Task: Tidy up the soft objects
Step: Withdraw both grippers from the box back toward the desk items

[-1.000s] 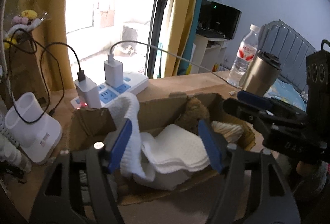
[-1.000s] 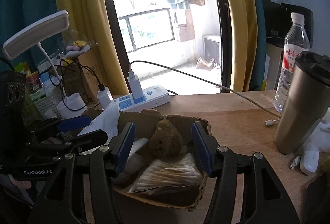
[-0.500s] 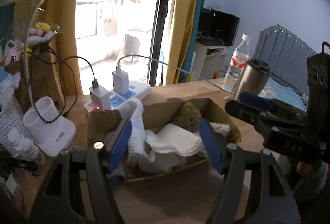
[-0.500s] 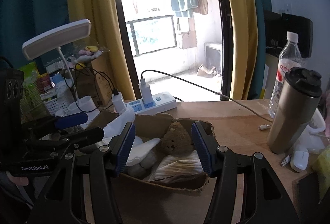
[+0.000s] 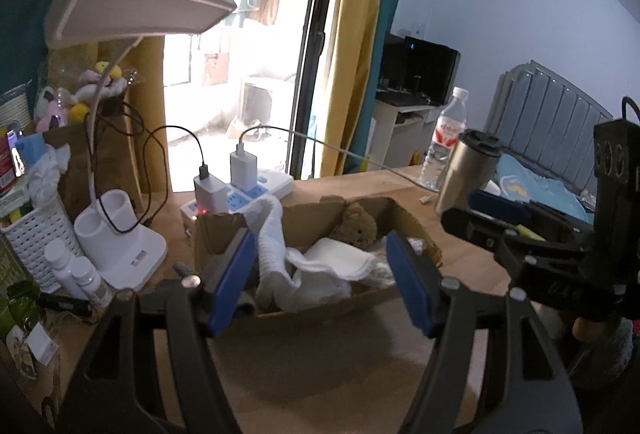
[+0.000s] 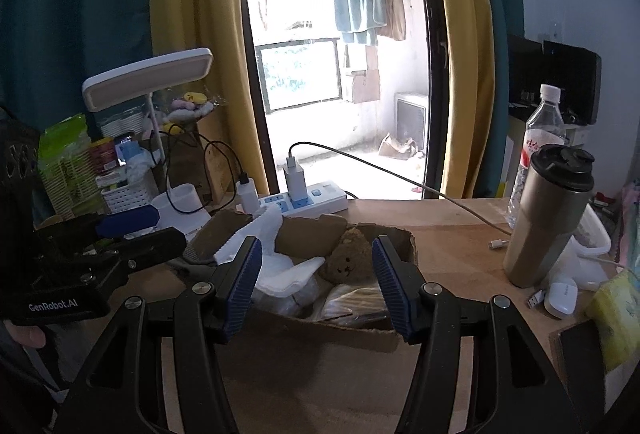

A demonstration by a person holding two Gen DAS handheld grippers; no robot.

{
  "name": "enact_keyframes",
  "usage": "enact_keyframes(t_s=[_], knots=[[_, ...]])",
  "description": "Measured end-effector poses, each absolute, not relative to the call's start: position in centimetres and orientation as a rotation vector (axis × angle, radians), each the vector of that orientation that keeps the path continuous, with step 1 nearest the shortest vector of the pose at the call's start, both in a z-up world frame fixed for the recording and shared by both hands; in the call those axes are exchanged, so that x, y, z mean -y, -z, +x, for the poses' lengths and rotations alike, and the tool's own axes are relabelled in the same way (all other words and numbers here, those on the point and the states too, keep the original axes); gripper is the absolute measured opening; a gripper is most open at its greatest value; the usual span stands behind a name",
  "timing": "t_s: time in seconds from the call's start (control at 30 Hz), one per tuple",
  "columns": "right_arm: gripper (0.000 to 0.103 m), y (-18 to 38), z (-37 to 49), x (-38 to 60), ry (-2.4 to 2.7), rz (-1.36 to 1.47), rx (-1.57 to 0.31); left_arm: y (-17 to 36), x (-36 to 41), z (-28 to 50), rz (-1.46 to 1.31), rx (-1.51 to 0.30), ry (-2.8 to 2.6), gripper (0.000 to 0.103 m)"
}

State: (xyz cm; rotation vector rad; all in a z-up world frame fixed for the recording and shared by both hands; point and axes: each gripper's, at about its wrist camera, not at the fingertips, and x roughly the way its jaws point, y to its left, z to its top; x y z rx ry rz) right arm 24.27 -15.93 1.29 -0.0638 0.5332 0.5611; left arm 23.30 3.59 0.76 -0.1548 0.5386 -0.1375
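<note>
Left wrist view, cardboard box (image 5: pixel 304 222) farther, both grippers raised

Box (image 5: pixel 304 222): brown cardboard
Cloths (image 5: pixel 328 266): white
Teddy bear (image 6: pixel 348 258): fuzzy brown, with a small dark face
Tabletop (image 6: pixel 452 234): light brown wood
Left tongs (image 5: pixel 320 274): black, with blue ridged pads
Right tongs (image 6: pixel 316 278): black, with blue ridged pads
Lamp (image 5: pixel 132 14): white
Power strip (image 6: pixel 316 200): white with blue sockets
Cup (image 6: pixel 548 218): silver with a black lid
Curtains (image 6: pixel 196 34): yellow and dark teal
Basket (image 5: pixel 32 242): white with little holes
</note>
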Motion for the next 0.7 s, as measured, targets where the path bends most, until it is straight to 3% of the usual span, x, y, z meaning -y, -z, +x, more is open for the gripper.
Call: enact_keyframes(t_s=[0.7], knots=[[0.062, -1.8, 17.9, 15.5, -0.557, -0.103, -0.523, -1.4, -3.9, 16.5, -0.172, -0.507, 0.144, 0.070]])
